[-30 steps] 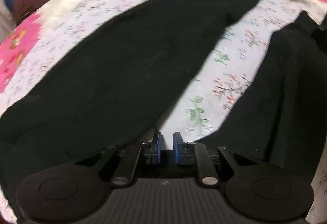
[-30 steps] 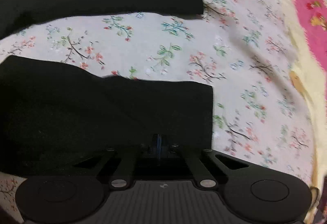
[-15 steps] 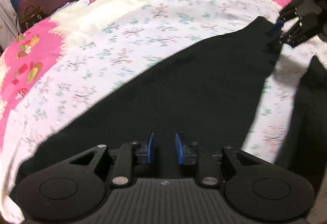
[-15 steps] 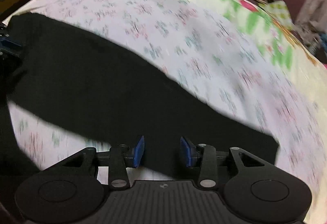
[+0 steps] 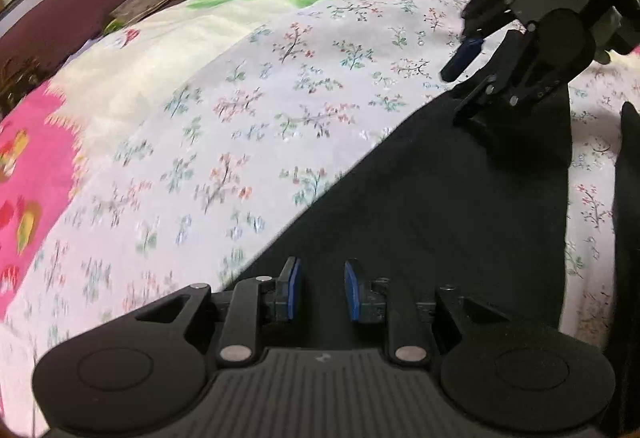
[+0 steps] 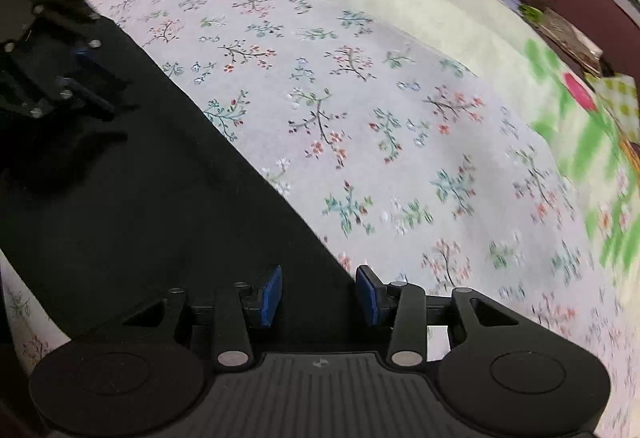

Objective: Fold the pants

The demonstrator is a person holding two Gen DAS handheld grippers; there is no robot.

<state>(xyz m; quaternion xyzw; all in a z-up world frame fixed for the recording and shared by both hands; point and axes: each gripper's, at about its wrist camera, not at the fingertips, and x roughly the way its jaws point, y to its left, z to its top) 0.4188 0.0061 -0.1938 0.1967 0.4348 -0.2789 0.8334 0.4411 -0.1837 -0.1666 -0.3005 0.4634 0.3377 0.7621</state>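
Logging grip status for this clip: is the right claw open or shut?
Open. In the right wrist view, the right claw shows a clear gap between its blue pads, with the black pants edge lying in between, not clamped.

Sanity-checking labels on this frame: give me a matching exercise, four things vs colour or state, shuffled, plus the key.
Column one:
1. pants
2. left tongs
3. bedsheet
4. tong pads

Column two:
A. blue
B. floral print
C. black
D. open over the dark fabric

Pairs: 1-C, 2-D, 3-B, 4-A
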